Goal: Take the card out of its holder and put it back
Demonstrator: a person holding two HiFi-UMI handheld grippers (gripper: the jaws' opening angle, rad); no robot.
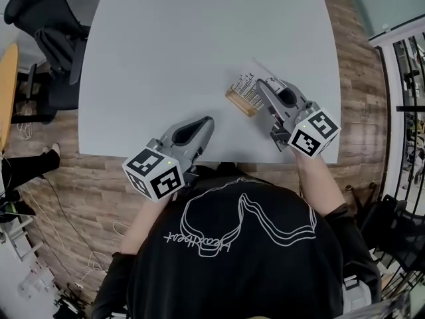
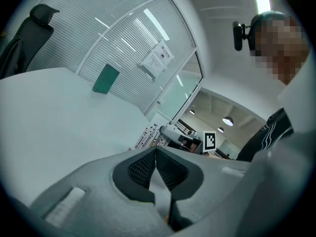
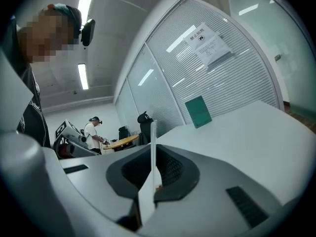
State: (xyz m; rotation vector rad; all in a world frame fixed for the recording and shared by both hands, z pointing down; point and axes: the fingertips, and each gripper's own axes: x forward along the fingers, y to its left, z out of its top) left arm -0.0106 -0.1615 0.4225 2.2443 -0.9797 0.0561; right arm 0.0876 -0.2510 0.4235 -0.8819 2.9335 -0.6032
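Observation:
Over the white table, at its right, my right gripper is shut on the card, a thin pale sheet with rows of black marks and a wood-coloured strip along its near edge. In the right gripper view the card stands edge-on between the pads and sticks out past the tips. I cannot tell whether a holder is still round it. My left gripper lies near the table's front edge, shut and empty; its tips meet. From there the card shows far off.
The table's front edge runs just before the person's body. Black office chairs stand beyond the table's left corner on wood flooring. A glass wall with blinds carries a green panel. A person stands at a far wooden desk.

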